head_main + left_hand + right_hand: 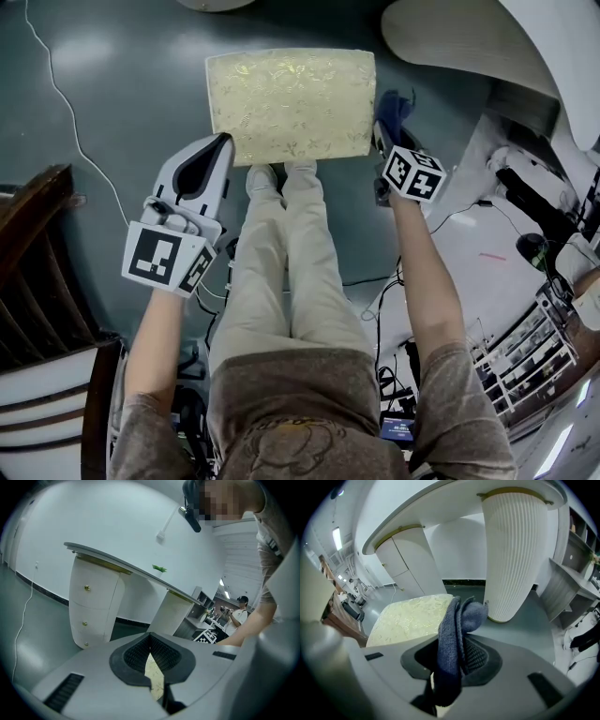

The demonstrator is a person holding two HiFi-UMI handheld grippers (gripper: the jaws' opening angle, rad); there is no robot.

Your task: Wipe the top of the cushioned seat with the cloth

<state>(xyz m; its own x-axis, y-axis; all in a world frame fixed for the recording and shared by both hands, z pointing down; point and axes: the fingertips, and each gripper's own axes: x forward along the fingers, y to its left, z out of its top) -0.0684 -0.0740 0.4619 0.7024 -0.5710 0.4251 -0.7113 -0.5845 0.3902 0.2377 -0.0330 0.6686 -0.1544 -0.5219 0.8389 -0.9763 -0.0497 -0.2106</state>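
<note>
Between the jaws of the right gripper (452, 665) a dark blue cloth (457, 620) is pinched. Its folded end sticks out past the pads and bends to the right. The left gripper (151, 641) has its jaws pressed together at the tips and carries nothing. Only a thin slit stays lower between the pads, and the yellow seat shows through it.

In the head view the cloth (394, 108) is just beside the right edge of the cushioned seat (291, 103). Whether it touches the seat, I cannot tell. The tip of the left gripper (217, 145) is at the seat's near left corner. The seat top is pale gold with a flower pattern and stands on a grey-green floor (112, 56). The person's legs in beige trousers (291, 272) reach to its near edge. A white ribbed pedestal (513, 550) of a table stands beyond the seat.
</note>
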